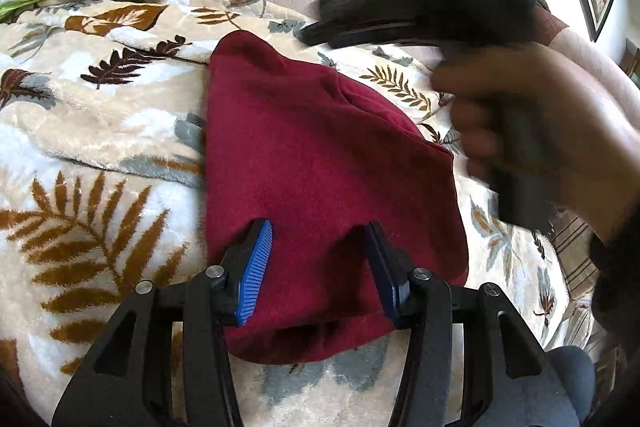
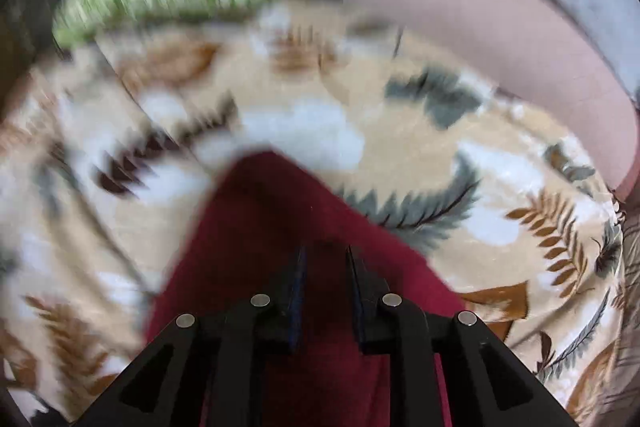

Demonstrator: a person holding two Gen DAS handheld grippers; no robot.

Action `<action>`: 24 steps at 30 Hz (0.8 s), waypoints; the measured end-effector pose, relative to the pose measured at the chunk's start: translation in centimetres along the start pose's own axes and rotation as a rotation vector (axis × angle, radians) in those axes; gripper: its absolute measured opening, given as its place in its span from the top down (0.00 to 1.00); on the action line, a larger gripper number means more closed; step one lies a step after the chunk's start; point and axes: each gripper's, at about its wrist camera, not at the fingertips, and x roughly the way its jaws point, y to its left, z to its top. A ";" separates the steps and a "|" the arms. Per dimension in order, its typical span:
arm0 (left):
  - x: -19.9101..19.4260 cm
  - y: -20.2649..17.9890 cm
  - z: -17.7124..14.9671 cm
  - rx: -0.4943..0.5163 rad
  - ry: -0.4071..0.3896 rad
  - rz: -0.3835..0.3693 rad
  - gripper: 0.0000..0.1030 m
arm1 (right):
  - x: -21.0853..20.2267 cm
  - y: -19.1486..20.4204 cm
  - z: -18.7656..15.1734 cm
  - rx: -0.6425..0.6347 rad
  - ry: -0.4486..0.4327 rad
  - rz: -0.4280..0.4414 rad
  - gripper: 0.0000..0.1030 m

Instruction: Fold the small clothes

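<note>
Maroon cloth (image 1: 312, 155), leaf-print blanket (image 1: 100, 131), no readable writing

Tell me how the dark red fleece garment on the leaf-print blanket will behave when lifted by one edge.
The dark red fleece garment will probably flop and drape: it already lies in soft folds. It looks light, thin enough to follow the leaf-print blanket beneath. Its fuzzy nap should grip rather than slip, though pushing may bunch it, since the plush blanket looks equally grippy.

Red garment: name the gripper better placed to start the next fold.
Probably left. The left gripper stands open, steady, pads astride the red garment's near edge. The right gripper is blurred and holds nothing.
</note>
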 end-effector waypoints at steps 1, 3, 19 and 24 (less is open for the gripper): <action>0.0 0.0 0.0 0.000 0.000 0.001 0.53 | -2.1 -0.3 -1.1 0.005 -0.039 0.007 0.81; 0.0 0.0 0.0 0.001 0.001 0.005 0.53 | -5.0 -0.5 -3.5 0.002 -0.075 0.021 0.78; 0.5 -2.3 -0.6 0.086 -0.001 0.019 0.18 | -3.1 -3.7 -19.7 0.252 0.074 0.042 0.08; 0.7 -2.0 -0.2 0.049 0.012 -0.069 0.01 | -3.4 -3.1 -19.6 0.253 0.078 0.013 0.08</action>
